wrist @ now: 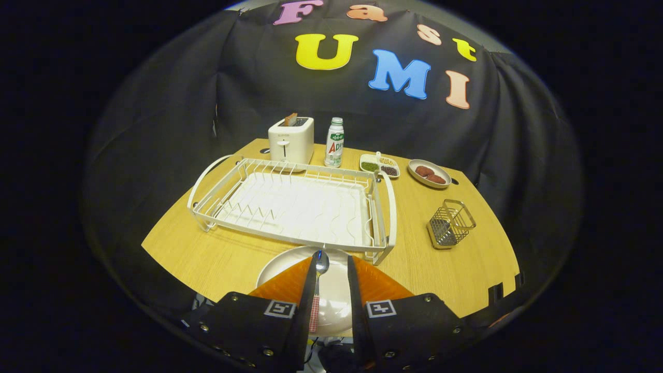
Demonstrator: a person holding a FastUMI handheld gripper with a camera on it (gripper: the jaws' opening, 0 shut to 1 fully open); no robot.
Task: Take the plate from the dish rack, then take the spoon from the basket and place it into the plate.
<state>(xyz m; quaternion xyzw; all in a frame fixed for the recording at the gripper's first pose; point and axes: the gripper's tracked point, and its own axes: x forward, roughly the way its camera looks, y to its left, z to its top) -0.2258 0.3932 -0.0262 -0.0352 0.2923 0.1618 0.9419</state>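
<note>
The jaws are standing apart, with a gap between them, and the spoon [317,290] is lying in that gap, close against the left finger [305,290]. Whether that finger is touching the handle cannot be told; the right finger [355,290] is standing clear of it, so the gripper [331,264] is not pinching it from both sides. The fingers are thin dark blades with orange, glossy triangular panels on their outer sides, and the black blocks behind them are carrying square printed markers and small screws.

The spoon is showing a shiny metal bowl and a slim handle in a red-and-white check pattern. Its long axis is running along the fingers, bowl pointing forward toward the rack [295,204], handle end pointing back toward the camera.

The plate [334,311] is sitting under the fingers and spoon on the table [217,259], just in front of the rack's near rail. It is round, white and smooth with a shallow rim.

The rack is a white wire frame, rectangular, with curved loop handles at both ends and a ribbed white tray inside. The table is light wood-grain. The basket [449,224] is a small square wire cage, standing well to the right of the rack. Beyond the rack are sitting a cream toaster [291,140], a plastic bottle [334,142], a divided dish [379,166] and an oval dish [429,173].
</note>
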